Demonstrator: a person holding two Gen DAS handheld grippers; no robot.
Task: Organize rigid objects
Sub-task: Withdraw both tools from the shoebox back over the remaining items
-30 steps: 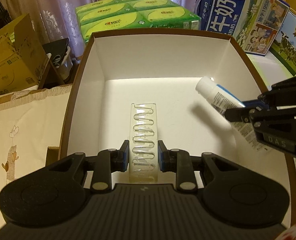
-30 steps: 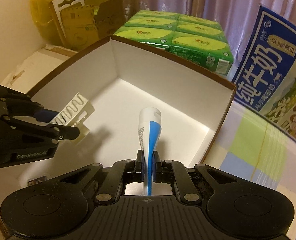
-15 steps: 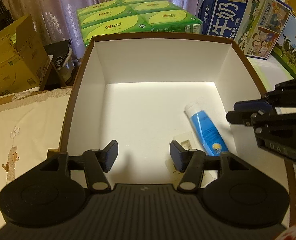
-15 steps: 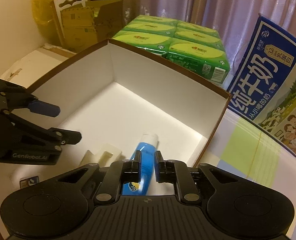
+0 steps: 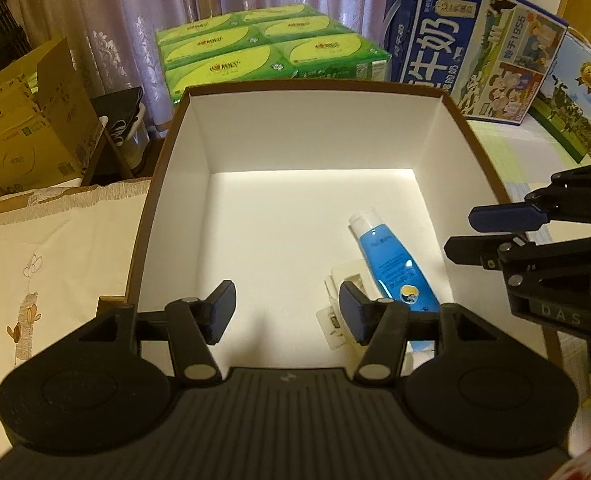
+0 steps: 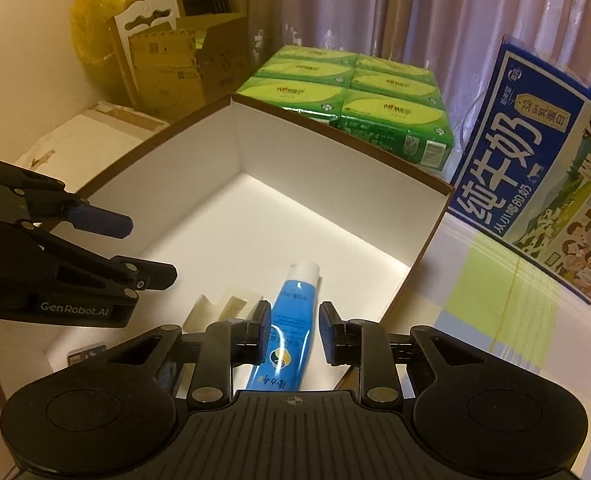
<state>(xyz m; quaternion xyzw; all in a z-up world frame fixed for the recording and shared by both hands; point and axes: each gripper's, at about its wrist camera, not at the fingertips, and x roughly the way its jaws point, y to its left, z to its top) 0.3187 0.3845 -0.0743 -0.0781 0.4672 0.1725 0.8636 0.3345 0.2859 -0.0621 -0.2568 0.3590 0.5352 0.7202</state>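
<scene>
A brown-rimmed white box [image 5: 163, 168] [image 6: 431, 236] holds a blue tube with a white cap [image 5: 391, 264] [image 6: 291, 320] lying flat, and a clear plastic tray [image 5: 343, 284] [image 6: 231, 304] beside it. My left gripper [image 5: 285, 312] is open and empty above the box's near side; it also shows in the right wrist view [image 6: 143, 252]. My right gripper [image 6: 295, 330] is open above the tube, apart from it; it shows at the right in the left wrist view [image 5: 463, 232].
Green tissue packs [image 5: 271, 48] [image 6: 359, 100] stand behind the box. A blue milk carton [image 5: 475, 40] [image 6: 535, 184] stands at the back right. Cardboard boxes [image 5: 23, 120] [image 6: 175, 64] are at the left. A cream cloth [image 5: 47, 248] lies left of the box.
Both grippers opened. The tube and the clear tray dropped from the grippers and now lie on the box floor. Both grippers have lifted back a little.
</scene>
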